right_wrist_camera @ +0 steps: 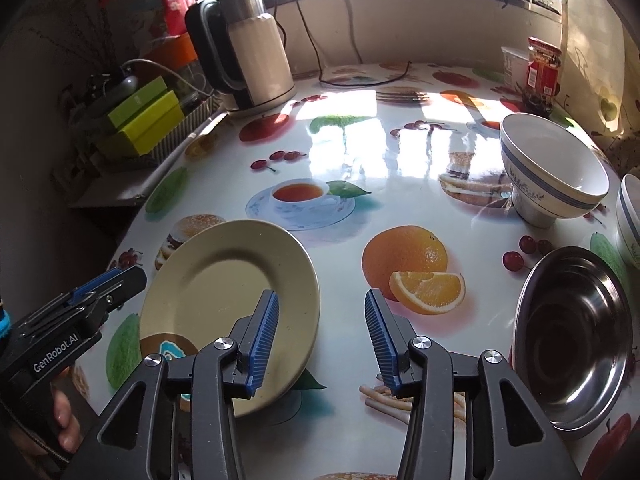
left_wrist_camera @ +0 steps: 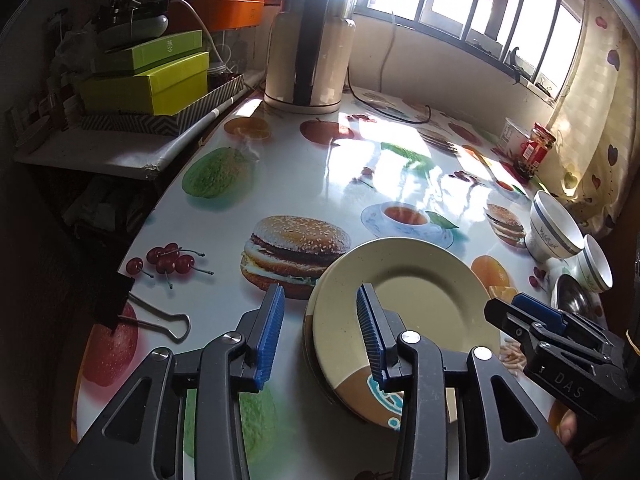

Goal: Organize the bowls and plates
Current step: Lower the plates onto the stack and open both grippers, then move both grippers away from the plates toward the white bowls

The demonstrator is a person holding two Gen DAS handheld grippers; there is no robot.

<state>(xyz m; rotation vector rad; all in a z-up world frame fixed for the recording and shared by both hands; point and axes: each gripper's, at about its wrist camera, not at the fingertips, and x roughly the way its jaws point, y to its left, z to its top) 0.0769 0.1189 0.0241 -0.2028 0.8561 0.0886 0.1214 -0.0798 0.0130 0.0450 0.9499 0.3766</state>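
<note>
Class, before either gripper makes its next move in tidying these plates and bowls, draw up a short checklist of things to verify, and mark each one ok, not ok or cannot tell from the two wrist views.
1. Left gripper free of load: ok, jaws open astride the rim of the plates, pads not pressing.
2. Right gripper free of load: ok, jaws open at the plates' right edge, nothing gripped.
3. Beige plates stacked: ok, a second rim shows under the top one.
4. Stack lying flat: cannot tell.
5. Steel bowl clear of the plates: ok, bare table between.
6. White bowls upright and apart from the stack: ok.
</note>
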